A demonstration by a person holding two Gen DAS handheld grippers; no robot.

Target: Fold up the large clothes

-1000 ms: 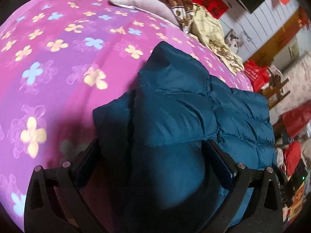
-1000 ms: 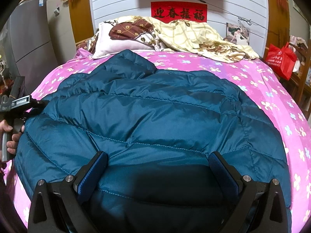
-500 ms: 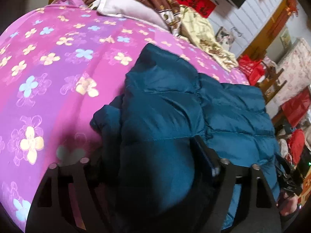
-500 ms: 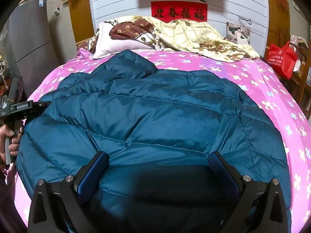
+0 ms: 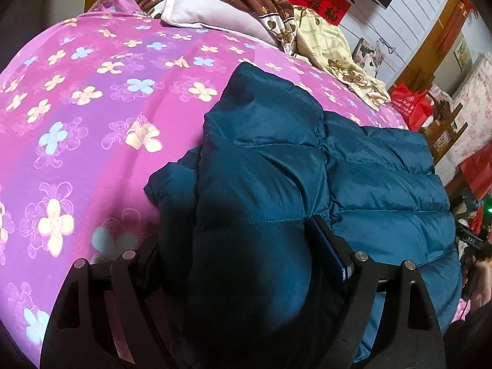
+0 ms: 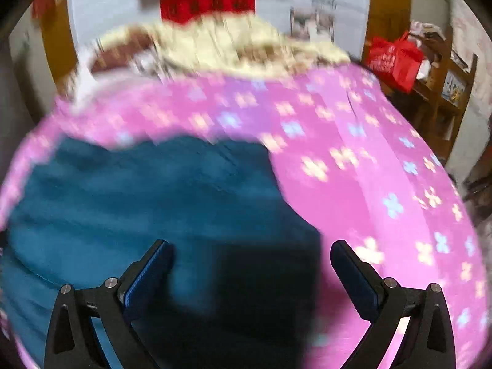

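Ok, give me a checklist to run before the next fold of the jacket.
1. Left gripper closed on jacket: ok, a thick bunch is pinched.
2. Right gripper holding jacket: not ok, jaws wide apart.
3. Right view sharp: not ok, blurred.
4. Bedspread bare beside jacket for folding: ok.
5. Sleeves tucked: cannot tell.

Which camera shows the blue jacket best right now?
The left wrist view. There the jacket is sharp, its quilting and collar clear, with the left gripper closed on a fold. The right wrist view shows it only as a motion-blurred blue mass.
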